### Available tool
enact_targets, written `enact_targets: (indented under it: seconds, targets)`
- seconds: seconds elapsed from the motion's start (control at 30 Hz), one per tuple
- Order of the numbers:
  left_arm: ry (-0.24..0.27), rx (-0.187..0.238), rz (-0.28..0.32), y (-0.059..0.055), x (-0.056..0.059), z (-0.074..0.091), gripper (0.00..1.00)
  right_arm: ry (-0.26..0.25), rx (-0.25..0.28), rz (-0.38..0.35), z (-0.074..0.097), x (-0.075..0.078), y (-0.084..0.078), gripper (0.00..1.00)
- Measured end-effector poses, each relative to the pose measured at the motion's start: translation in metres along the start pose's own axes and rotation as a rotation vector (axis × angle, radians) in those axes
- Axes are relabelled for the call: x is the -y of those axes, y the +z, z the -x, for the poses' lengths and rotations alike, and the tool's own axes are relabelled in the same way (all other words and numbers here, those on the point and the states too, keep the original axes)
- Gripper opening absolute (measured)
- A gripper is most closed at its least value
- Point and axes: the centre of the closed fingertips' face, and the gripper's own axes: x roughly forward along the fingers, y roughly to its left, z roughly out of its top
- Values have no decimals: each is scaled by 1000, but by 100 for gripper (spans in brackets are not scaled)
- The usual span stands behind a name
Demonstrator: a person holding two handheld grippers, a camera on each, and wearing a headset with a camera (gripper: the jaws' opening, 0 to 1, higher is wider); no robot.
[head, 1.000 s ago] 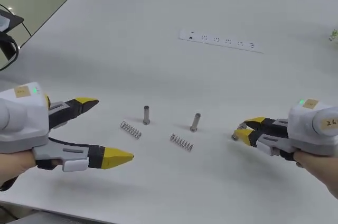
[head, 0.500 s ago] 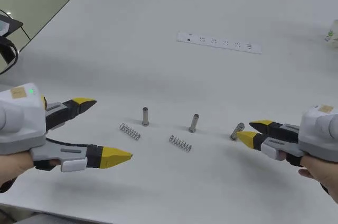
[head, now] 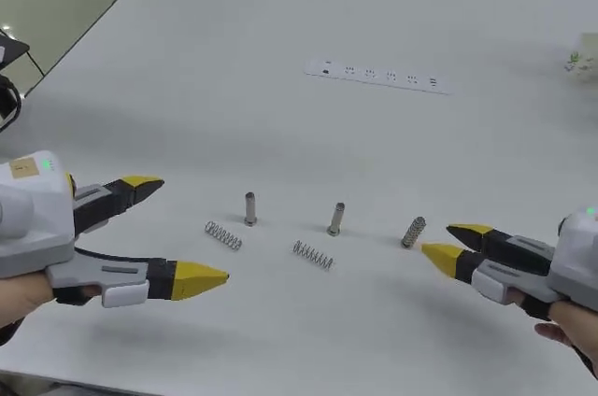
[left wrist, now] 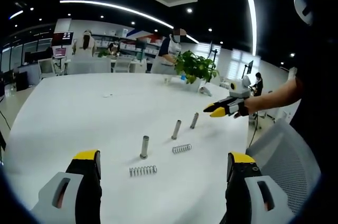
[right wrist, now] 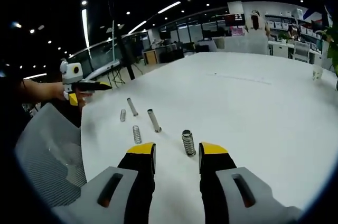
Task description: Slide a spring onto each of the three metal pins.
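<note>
3 short silver metal pins stand in a row on a white tabletop (head: 280, 134) between a person's hand-held tools. The right-hand pin (head: 413, 232) already wears a coiled steel spring and stands just beyond the yellow tips of the right claw (head: 455, 239), whose jaws are parted narrowly and grip nothing. The middle pin (head: 336, 219) and the left-hand pin (head: 249, 208) are bare. A loose wire spring (head: 312, 255) lies flat just in front of the middle pin, and another loose spring (head: 222, 235) lies just beside the left-hand pin. The left claw (head: 187, 230) hangs near that spring, its jaws spread wide and empty. A white power strip (head: 378, 76) lies well apart, farther back on the tabletop
</note>
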Motion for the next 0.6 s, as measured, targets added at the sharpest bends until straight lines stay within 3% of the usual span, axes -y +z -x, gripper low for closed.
enact_targets:
  seconds: [0.1, 0.13, 0.2, 0.37, 0.6]
  targets:
    - [-2, 4, 2, 0, 1, 0, 97, 11, 18, 12, 4, -2, -2, 32]
    - [-3, 1, 1, 0, 1, 0, 97, 18, 43, 73, 5, -3, 1, 32]
    - [-4, -1, 2, -1, 1, 0, 97, 18, 51, 122, 6, -6, 0, 33]
    - [1, -6, 6, -4, 0, 1, 97, 31, 52, 121, 9, -16, -4, 37]
    - [4, -7, 9, -5, 1, 2, 97, 37, 47, 112, 8, -18, -10, 33]
